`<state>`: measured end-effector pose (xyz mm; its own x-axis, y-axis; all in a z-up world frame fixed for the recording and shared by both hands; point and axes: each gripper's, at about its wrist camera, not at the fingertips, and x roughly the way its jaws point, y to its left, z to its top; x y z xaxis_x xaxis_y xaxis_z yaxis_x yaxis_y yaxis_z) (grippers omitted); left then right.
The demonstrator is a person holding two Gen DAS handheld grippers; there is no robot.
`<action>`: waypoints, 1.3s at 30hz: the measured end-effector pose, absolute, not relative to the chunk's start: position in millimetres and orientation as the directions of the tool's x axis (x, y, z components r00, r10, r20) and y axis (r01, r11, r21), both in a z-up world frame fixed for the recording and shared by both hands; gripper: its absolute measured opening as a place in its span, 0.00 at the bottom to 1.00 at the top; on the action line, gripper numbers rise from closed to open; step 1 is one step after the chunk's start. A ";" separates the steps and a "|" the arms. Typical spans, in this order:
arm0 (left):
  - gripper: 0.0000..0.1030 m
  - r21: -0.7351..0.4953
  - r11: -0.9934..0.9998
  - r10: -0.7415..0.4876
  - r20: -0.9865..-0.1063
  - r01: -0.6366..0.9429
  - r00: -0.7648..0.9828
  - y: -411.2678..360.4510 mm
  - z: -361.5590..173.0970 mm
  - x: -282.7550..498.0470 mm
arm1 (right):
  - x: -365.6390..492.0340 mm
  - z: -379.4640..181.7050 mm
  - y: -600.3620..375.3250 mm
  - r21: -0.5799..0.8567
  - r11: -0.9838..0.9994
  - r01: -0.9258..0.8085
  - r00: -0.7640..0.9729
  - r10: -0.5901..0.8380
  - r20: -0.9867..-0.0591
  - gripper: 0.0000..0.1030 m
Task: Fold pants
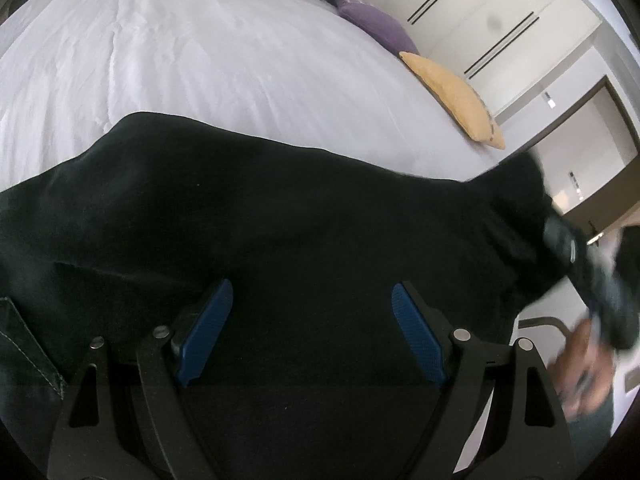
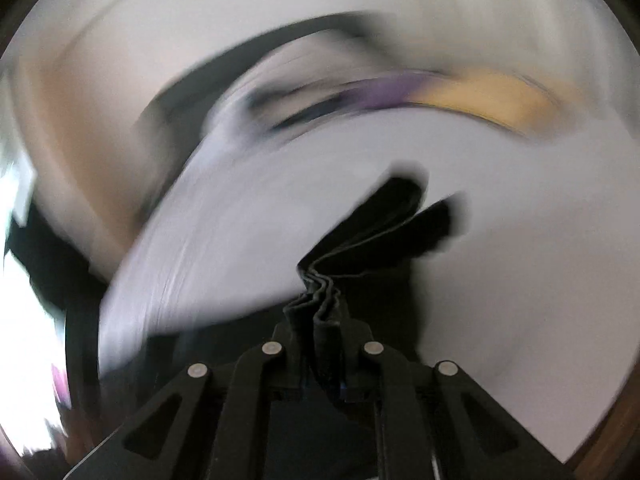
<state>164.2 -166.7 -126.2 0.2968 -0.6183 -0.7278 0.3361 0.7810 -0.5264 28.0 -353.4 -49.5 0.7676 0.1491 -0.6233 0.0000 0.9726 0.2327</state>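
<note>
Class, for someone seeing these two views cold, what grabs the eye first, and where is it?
Black fabric pants spread across the white bedsheet fill the left wrist view, under the open left gripper. In the blurred right wrist view, the right gripper is shut on bunched folds of them. A yellow pillow lies at the bed's edge.

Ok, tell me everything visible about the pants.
The pants are black, soft cloth, spread across the white bed, with pale stitching along a seam at the left edge. The open left gripper sits over them. The right gripper is shut on a bunched, pleated end, blurred by motion.
</note>
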 end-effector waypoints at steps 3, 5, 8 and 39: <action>0.78 -0.555 0.767 -0.639 -0.710 0.323 0.296 -159.7 -125.4 165.2 | 22.3 -85.8 -248.4 -0.065 0.956 -0.286 0.648 0.142 -0.748 0.10; 0.78 -0.574 0.758 -0.651 -0.698 0.310 0.297 -153.9 -123.1 165.2 | 22.5 -104.7 -233.8 -0.077 0.958 -0.276 0.626 0.118 -0.771 0.10; 0.80 -0.603 0.753 -0.658 -0.684 0.263 0.315 -140.2 -116.8 163.1 | 24.7 -109.9 -237.9 -0.040 0.980 -0.194 0.641 0.096 -0.761 0.10; 0.12 -0.745 0.661 -0.751 -0.655 0.094 0.088 -57.2 -95.7 201.0 | -3.2 -59.6 -109.5 -0.321 0.899 -0.297 0.795 0.046 -0.604 0.11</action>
